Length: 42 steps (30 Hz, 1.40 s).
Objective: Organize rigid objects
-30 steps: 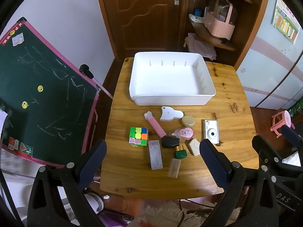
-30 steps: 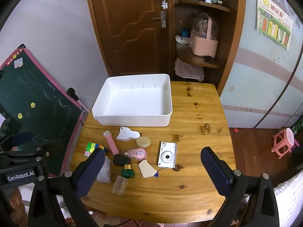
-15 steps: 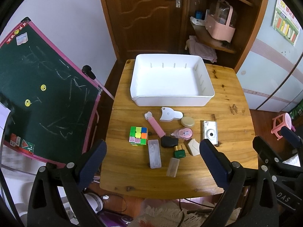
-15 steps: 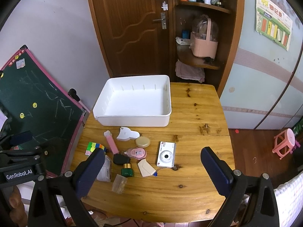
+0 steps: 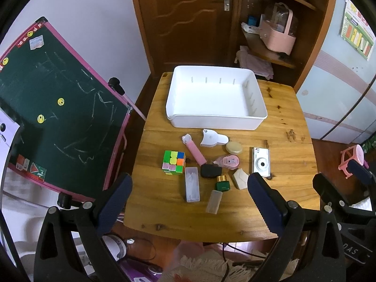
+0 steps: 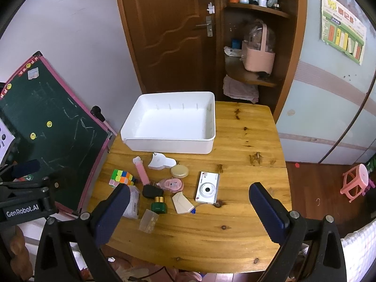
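Observation:
An empty white bin (image 5: 216, 98) (image 6: 171, 122) stands at the far side of the wooden table (image 5: 289, 150). In front of it lie small objects: a colour cube (image 5: 173, 162) (image 6: 122, 177), a pink stick (image 5: 193, 150), a white scraper (image 5: 212, 138), a round tin (image 5: 233, 147), a pink tape dispenser (image 5: 228, 161), a white camera (image 5: 260, 162) (image 6: 207, 187), a black plug (image 5: 210, 170), a green bottle (image 5: 222, 183) and clear cases (image 5: 192, 184). My left gripper (image 5: 188, 202) is open and empty above the table's near edge. My right gripper (image 6: 188, 211) is open and empty, high above the near edge.
A green chalkboard (image 5: 54, 108) with a pink frame leans left of the table. A brown door (image 5: 188, 16) and corner shelves with a pink basket (image 5: 278, 35) stand behind. A pink stool (image 6: 356, 183) sits on the floor at right.
Both grippers have drawn slightly up and back, so the table and bin appear a little smaller and lower. Nothing on the table has moved.

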Each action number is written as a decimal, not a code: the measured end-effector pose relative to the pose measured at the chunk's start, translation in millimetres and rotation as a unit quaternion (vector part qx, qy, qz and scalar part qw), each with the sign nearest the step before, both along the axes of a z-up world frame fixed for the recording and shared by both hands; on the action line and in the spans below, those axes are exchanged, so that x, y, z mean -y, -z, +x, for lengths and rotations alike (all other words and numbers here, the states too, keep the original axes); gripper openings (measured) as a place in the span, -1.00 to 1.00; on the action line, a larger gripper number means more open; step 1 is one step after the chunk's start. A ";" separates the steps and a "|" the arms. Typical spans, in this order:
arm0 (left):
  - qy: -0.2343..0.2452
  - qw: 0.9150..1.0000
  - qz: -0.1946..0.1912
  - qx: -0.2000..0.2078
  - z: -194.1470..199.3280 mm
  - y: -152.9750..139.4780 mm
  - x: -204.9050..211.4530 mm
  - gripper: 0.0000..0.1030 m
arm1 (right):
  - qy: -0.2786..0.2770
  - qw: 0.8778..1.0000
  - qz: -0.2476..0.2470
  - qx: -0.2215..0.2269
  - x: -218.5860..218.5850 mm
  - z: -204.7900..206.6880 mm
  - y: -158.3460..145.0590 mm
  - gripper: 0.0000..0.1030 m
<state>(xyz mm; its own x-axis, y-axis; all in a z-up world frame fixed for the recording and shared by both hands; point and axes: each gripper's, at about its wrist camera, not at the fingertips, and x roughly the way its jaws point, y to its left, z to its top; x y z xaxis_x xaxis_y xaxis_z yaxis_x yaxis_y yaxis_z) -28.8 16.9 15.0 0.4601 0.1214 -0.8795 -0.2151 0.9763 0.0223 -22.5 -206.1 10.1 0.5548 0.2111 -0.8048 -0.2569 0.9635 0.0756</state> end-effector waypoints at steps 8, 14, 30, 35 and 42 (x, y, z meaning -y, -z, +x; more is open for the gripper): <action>-0.016 1.000 0.015 0.006 -12.6 3.3 14.7 0.92 | -0.018 1.000 0.008 -0.004 7.1 -7.6 6.4 0.97; -0.023 0.999 0.023 0.006 -20.3 5.9 20.7 0.92 | -0.028 1.000 0.011 -0.007 6.6 -11.2 8.8 0.97; 0.008 1.000 0.022 -0.005 -5.0 16.9 -0.5 0.92 | 0.014 0.999 -0.001 -0.036 -11.5 -1.8 21.4 0.91; 0.030 0.999 0.016 -0.008 7.3 18.5 -17.4 0.92 | 0.027 0.999 -0.007 -0.037 -27.8 1.2 19.7 0.81; 0.061 0.998 -0.001 -0.012 27.4 28.4 -41.4 0.92 | 0.056 0.997 -0.031 -0.050 -46.3 9.2 29.8 0.80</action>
<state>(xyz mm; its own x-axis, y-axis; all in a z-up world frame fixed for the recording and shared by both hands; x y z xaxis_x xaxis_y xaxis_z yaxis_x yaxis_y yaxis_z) -1.4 58.3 -13.4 0.4492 0.0646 -0.8911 -0.0949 0.9952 0.0243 -13.4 -159.8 -19.7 0.4890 0.1015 -0.8664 -0.1426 0.9891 0.0354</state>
